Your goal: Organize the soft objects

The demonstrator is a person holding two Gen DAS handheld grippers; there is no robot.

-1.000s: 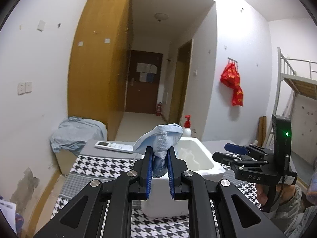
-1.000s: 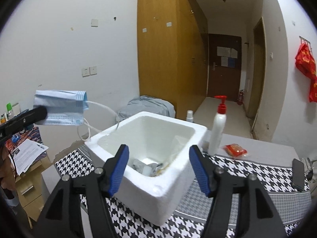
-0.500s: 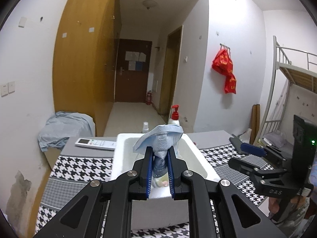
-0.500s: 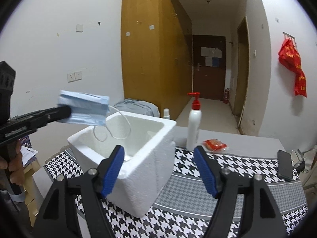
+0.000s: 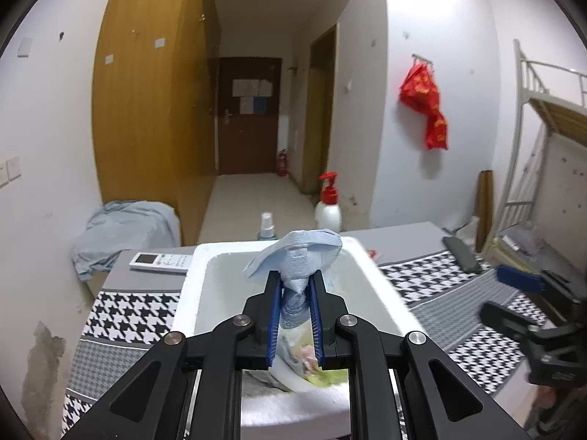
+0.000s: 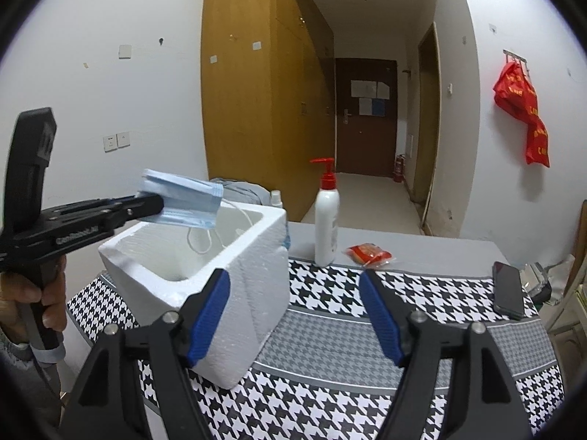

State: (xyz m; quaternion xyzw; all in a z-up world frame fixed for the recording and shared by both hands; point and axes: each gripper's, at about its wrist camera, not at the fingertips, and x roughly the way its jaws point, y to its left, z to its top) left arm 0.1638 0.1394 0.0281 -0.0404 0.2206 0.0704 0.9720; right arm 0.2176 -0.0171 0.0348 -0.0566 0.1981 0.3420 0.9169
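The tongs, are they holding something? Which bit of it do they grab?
The left tongs pinch the blue face mask by one short end, its ear loop dangling over the white foam box. The right tongs hold nothing.

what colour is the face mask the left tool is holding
Light blue face mask, white ear loops; clearest in the right wrist view.

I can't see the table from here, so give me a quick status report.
Left hand-held gripper shut on blue face mask, above the open foam box. Right hand-held gripper open, empty. Nothing blocking the box opening.
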